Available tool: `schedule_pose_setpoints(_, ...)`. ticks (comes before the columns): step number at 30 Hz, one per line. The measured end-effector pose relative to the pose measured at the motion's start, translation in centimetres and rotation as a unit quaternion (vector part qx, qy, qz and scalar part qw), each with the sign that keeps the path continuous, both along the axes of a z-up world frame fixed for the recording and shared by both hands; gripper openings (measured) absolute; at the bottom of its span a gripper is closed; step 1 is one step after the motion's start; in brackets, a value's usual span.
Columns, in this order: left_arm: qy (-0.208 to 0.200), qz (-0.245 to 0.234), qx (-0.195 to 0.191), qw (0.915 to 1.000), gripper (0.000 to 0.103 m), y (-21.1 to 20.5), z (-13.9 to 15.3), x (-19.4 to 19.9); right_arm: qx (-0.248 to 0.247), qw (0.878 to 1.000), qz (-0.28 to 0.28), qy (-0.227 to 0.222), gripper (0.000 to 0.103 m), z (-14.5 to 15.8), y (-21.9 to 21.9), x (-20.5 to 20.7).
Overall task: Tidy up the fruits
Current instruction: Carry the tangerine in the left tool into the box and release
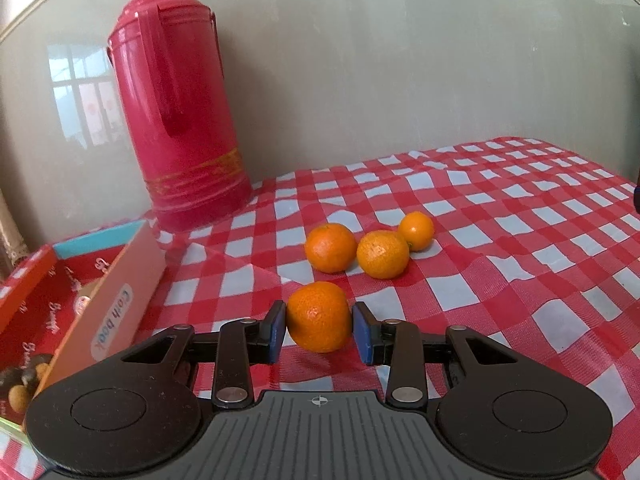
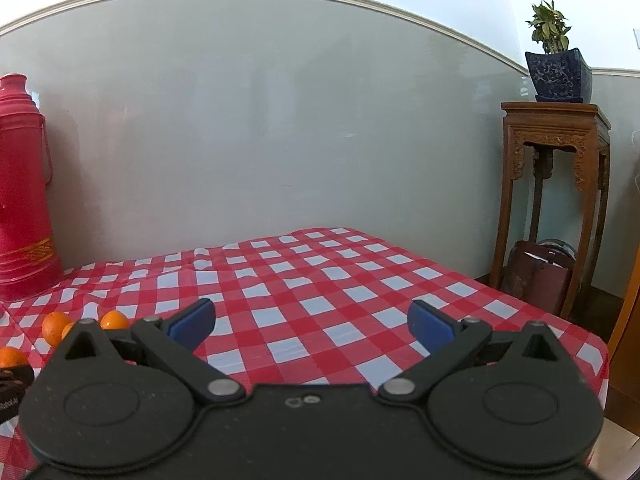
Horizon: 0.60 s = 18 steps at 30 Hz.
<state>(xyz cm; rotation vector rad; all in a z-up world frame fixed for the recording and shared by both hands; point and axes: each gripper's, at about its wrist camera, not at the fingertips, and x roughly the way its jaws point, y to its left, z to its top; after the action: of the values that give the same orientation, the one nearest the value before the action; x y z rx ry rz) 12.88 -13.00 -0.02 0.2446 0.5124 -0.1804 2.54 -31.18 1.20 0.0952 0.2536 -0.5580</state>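
My left gripper (image 1: 319, 326) is shut on an orange mandarin (image 1: 319, 316), its blue pads pressed on both sides, just above the red-and-white checked cloth (image 1: 500, 240). Three more mandarins lie behind it: a big one (image 1: 330, 247), a second (image 1: 383, 254) touching it, and a small one (image 1: 417, 230) at the right. In the right wrist view those mandarins (image 2: 56, 327) show at the far left, with the held one (image 2: 12, 356) at the frame edge. My right gripper (image 2: 310, 322) stands open over bare cloth with nothing between its fingers.
A tall red thermos (image 1: 180, 100) stands at the back left against the grey wall. A red printed box (image 1: 48, 304) with an open orange flap lies at the left. Beyond the table's right edge stand a carved wooden stand (image 2: 556, 200) and a potted plant (image 2: 558, 72).
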Motion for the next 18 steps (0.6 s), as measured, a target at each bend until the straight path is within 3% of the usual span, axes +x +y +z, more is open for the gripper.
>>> schedule_pose_setpoints(13,-0.05,0.008,0.027,0.9983,0.036,1.9,1.7,-1.8,-0.006,1.0,0.012,0.004,0.097,0.0,1.0,0.4)
schedule_pose_setpoints(18,-0.064,0.037,0.025,0.997,0.036,3.9,2.7,-1.9,-0.006,1.0,0.015,0.006,0.097,-0.1,1.3,0.5)
